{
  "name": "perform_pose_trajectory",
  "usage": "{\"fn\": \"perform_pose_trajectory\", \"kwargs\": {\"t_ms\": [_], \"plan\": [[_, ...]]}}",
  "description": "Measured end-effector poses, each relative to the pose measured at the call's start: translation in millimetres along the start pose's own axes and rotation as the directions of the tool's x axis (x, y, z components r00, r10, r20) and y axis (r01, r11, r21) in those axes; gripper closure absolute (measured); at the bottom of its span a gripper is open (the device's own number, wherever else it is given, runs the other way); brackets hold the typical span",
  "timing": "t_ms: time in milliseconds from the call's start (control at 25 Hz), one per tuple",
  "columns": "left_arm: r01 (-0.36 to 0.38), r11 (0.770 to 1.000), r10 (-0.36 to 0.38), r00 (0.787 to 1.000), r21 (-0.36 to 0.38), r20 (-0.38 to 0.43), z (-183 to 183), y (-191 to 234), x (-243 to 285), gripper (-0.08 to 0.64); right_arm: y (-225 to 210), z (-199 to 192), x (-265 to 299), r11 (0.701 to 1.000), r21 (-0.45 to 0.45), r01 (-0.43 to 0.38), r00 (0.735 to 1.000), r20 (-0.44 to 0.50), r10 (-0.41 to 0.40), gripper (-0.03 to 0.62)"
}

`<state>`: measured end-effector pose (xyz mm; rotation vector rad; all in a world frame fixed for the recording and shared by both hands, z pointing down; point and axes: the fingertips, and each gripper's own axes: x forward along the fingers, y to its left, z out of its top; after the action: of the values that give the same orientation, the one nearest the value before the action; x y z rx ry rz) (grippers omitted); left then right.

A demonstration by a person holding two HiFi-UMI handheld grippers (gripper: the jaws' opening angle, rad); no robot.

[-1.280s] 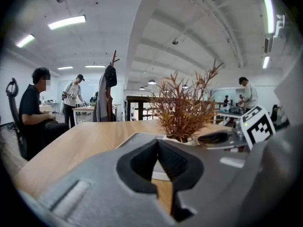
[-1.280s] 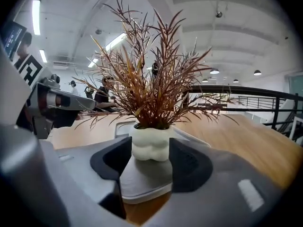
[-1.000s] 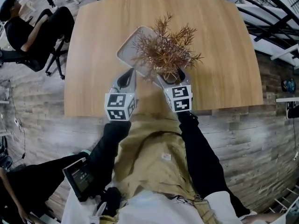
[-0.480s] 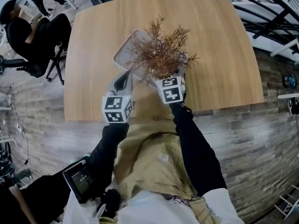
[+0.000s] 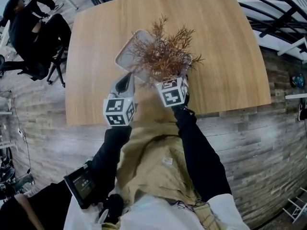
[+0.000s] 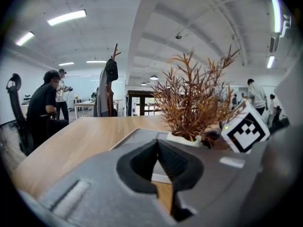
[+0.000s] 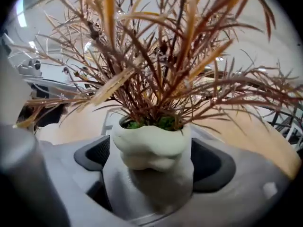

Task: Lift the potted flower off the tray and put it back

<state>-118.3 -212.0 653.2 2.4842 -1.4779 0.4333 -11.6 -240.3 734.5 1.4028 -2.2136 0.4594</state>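
Observation:
The potted flower [image 5: 165,56] has rusty-brown fronds in a small white pot [image 7: 151,145] that stands on the grey tray [image 5: 125,51]. My right gripper [image 5: 173,79] reaches under the fronds. Its jaws are opening, one dark pad on each side of the pot. A gap shows at the left pad [image 7: 92,155]. My left gripper [image 5: 126,82] rests on the table at the tray's near edge. It is shut with nothing in it, its pads [image 6: 157,144] meeting at the tips. The pot [image 6: 185,138] and the right gripper's marker cube [image 6: 245,129] show beyond the left jaws.
The round-cornered wooden table [image 5: 225,56] ends just below both grippers. A seated person [image 5: 33,30] on an office chair is off the table's left side. More desks, a coat stand [image 6: 112,79] and people stand in the room behind.
My right gripper has pushed in under the fronds toward the pot and tipped a little. The left gripper has stayed where it was.

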Motion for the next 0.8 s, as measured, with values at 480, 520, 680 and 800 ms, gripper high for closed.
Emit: {"fn": "perform_pose_trajectory", "kwargs": {"t_ms": [480, 520, 680, 800], "plan": [[0.019, 1.000, -0.019, 1.000, -0.001, 0.004, 5.2, -6.3, 2.0, 0.558, -3.6, 3.3, 1.5, 1.000, 0.000, 0.006, 0.999, -0.045, -0.006, 0.087], [0.020, 1.000, -0.020, 1.000, 0.000, 0.003, 4.9, -6.8, 1.8, 0.558, -3.9, 3.1, 1.2, 1.000, -0.004, 0.009, 0.999, -0.048, -0.009, 0.100], [0.024, 1.000, -0.024, 1.000, 0.004, 0.000, 3.6, -7.5, 1.3, 0.558, -3.8, 1.9, 0.9, 1.000, -0.010, 0.010, 0.999, -0.049, -0.010, 0.106], [0.025, 1.000, -0.025, 1.000, 0.006, 0.000, 4.2, -7.9, 1.4, 0.558, -4.5, 1.0, -0.2, 1.000, -0.022, 0.015, 0.999, -0.036, -0.015, 0.110]]}}
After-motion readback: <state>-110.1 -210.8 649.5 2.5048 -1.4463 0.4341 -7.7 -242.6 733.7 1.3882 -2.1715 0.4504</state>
